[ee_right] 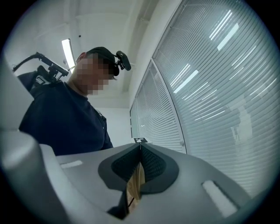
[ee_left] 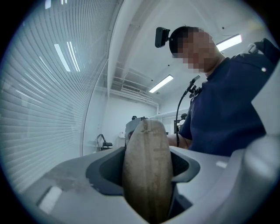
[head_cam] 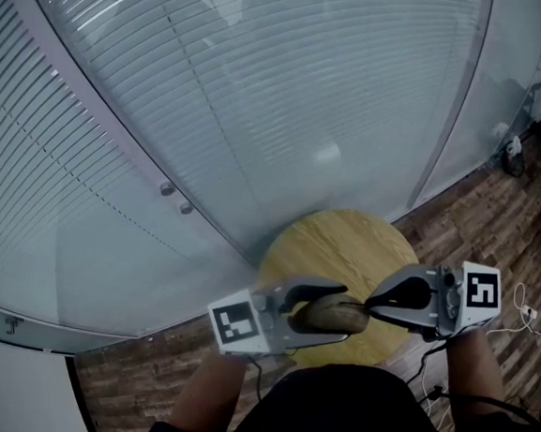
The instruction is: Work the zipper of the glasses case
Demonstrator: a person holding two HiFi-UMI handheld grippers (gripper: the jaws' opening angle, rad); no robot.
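Two grippers held level over round wooden table, tips facing each other above its near edge. State of left gripper: jaws partway open, clamped on both flanks of tan glasses case. Case fills gap, held up off tabletop, its free end toward right gripper. State of right gripper: jaws fully together at that end of case. Tan material shows just behind pads. Zipper pull possibly caught between them, too small to confirm.

Glass wall close behind round table
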